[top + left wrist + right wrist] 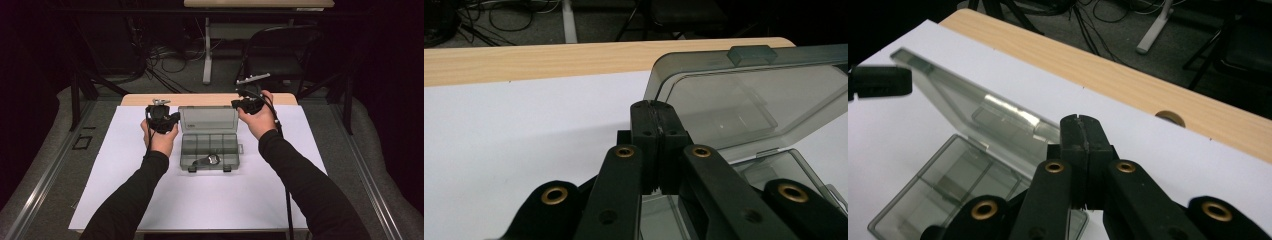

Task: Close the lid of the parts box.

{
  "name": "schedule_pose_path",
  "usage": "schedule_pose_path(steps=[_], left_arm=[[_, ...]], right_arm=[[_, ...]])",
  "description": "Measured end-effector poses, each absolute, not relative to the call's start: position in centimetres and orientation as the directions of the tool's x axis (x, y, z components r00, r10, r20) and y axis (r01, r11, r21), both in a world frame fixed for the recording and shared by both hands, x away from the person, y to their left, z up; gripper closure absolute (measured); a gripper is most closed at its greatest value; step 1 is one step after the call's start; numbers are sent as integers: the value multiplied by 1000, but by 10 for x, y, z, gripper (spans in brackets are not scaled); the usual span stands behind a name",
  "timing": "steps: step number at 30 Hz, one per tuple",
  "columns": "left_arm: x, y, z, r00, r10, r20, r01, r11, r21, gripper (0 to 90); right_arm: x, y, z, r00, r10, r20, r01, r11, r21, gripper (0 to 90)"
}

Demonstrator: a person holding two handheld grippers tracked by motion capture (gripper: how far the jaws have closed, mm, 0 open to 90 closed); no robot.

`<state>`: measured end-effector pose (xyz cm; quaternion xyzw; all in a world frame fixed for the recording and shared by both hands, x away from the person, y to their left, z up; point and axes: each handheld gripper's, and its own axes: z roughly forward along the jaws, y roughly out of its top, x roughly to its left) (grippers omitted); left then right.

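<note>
Box (209, 140) lies open between left claw (175, 118) and right claw (235, 104).

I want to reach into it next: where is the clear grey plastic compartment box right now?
In the high view the clear grey plastic compartment box lies open at the middle of the white sheet, between the left claw and right claw.

The right gripper (1082, 131) was seen with jaws pressed together, empty, above an opened grey box (955, 172) whose lid (979, 116) was propped up on white paper (1148, 145).
</note>
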<state>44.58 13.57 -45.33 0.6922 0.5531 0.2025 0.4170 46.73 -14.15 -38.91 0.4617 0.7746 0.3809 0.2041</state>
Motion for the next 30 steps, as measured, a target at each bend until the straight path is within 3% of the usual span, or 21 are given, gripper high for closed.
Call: schedule_pose_path(steps=[15, 30], left_arm=[[442, 136, -454, 310, 935, -172, 592, -49, 804, 893], [437, 138, -454, 320, 928, -189, 596, -42, 802, 887]], right_arm=[[498, -125, -399, -439, 899, 11, 603, 286, 745, 900], [501, -117, -410, -469, 882, 31, 624, 306, 719, 900]])
